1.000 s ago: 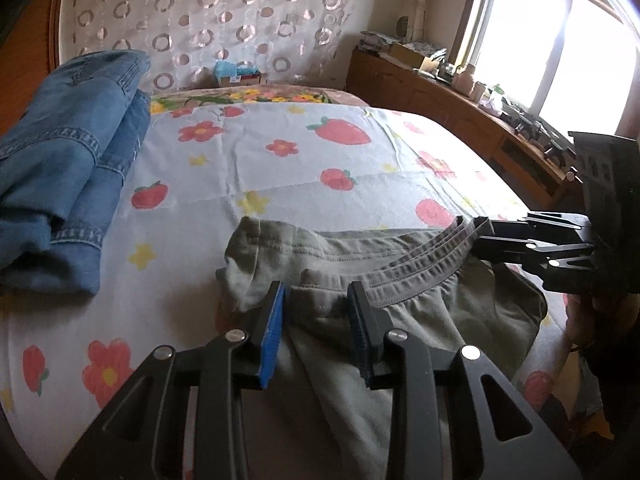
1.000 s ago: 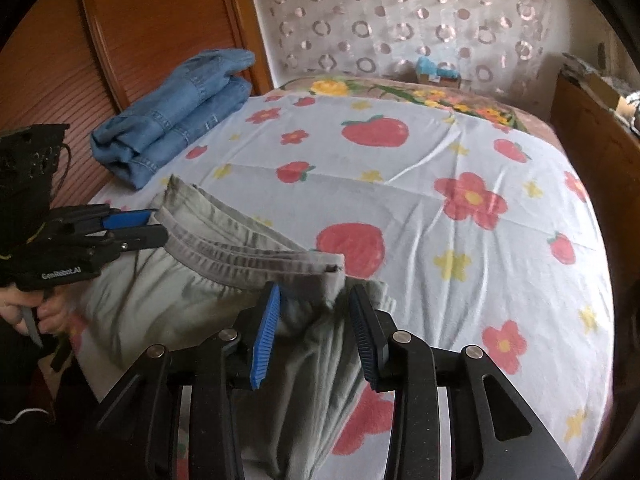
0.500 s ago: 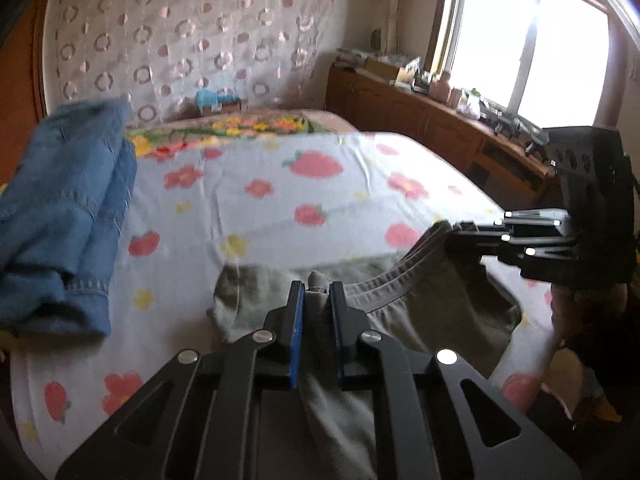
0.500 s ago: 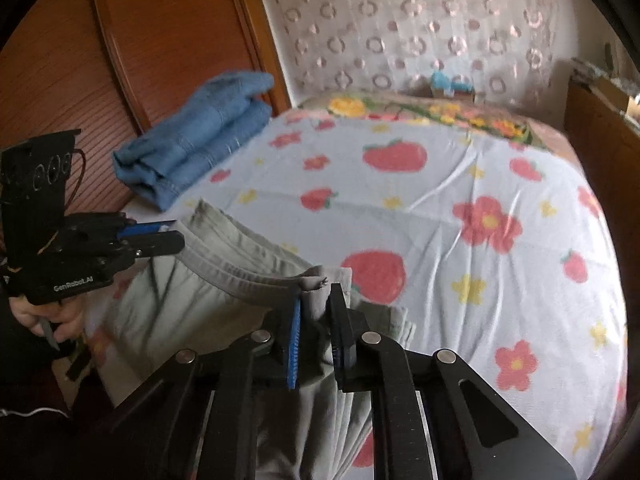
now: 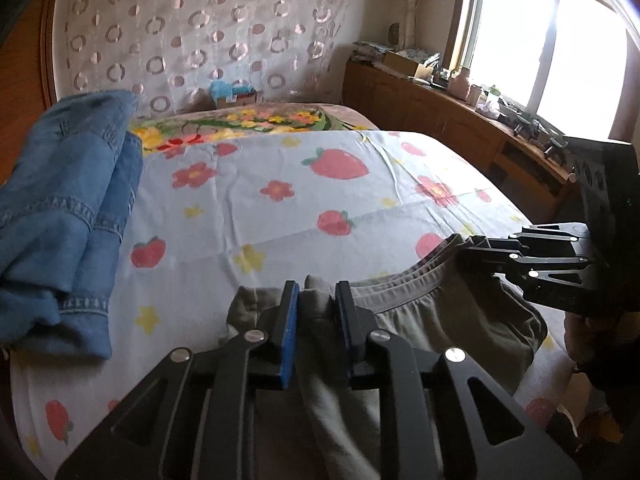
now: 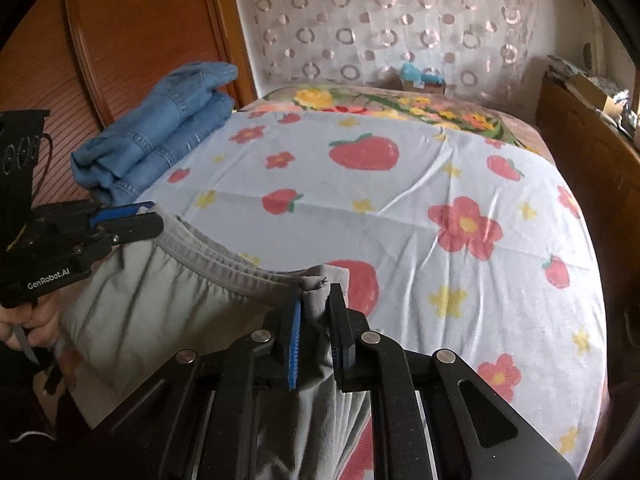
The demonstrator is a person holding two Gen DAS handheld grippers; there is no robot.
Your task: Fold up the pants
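Note:
Grey-green pants (image 5: 452,320) hang over the near edge of the bed, waistband stretched between my two grippers. My left gripper (image 5: 316,304) is shut on one end of the waistband; it also shows at the left of the right wrist view (image 6: 152,220). My right gripper (image 6: 316,304) is shut on the other waistband end (image 6: 316,280); it shows at the right of the left wrist view (image 5: 464,252). The pants (image 6: 160,304) are lifted slightly off the sheet, legs hanging below out of view.
The bed sheet (image 5: 320,184) has strawberry and flower prints. Folded blue jeans (image 5: 60,200) lie at the left by the wooden headboard (image 6: 140,40). A wooden cabinet (image 5: 440,120) with clutter runs along the window on the right.
Both grippers closed on the waistband ends, then lifted and pulled the waistband taut between them.

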